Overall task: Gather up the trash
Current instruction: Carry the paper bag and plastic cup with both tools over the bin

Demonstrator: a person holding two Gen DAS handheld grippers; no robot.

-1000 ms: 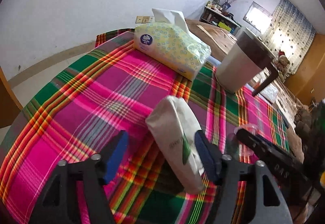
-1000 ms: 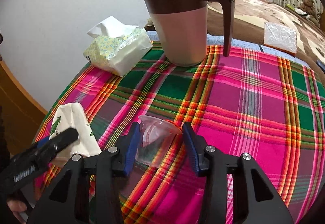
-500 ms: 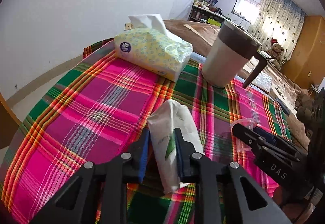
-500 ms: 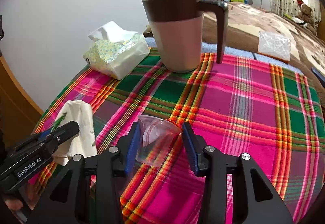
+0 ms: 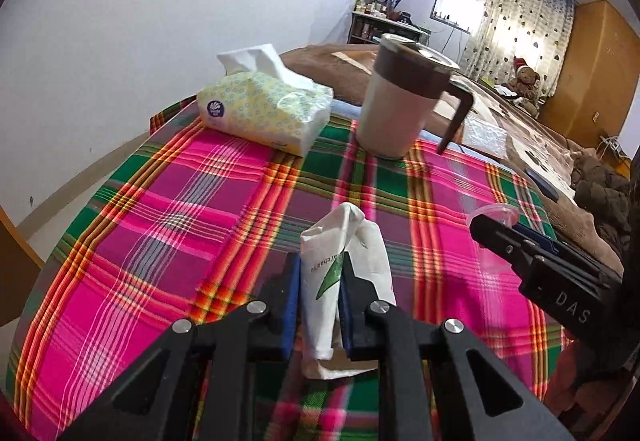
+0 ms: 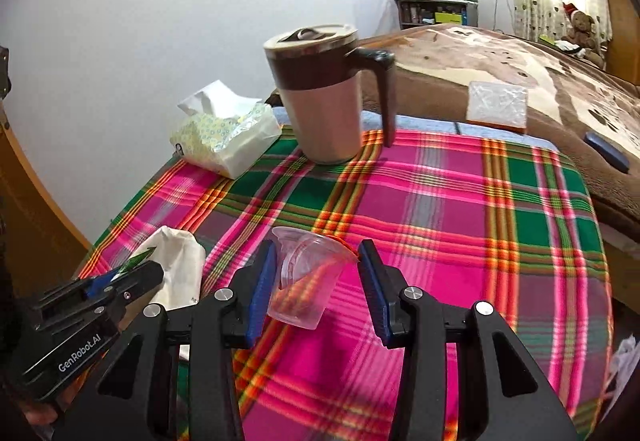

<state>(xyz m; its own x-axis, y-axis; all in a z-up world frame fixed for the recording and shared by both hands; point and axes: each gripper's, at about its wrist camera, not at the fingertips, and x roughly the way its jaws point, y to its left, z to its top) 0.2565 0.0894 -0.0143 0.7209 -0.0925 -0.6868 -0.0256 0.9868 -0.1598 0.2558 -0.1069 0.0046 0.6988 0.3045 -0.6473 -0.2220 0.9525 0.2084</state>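
My left gripper [image 5: 318, 281] is shut on a white paper bag [image 5: 348, 241] with a green leaf print, squeezed flat between the blue pads. The bag also shows in the right wrist view [image 6: 176, 265], with the left gripper [image 6: 132, 273] on it. My right gripper [image 6: 318, 273] holds a clear plastic cup [image 6: 306, 277], tilted, between its blue pads; the jaws stand wide and the cup rim touches both pads. The cup rim shows in the left wrist view [image 5: 496, 211] behind the right gripper [image 5: 516, 237].
A plaid cloth [image 5: 180, 209] covers the table. At its far edge stand a tissue pack [image 5: 264, 113] and a brown-and-cream lidded mug [image 5: 404, 101]. A bed with a brown blanket [image 6: 520, 65] lies behind, with a clear packet [image 6: 498, 105] on it.
My left gripper closed on the paper bag and lifted it off the cloth. My right gripper rose with the cup between its pads. Both views pulled back from the table.
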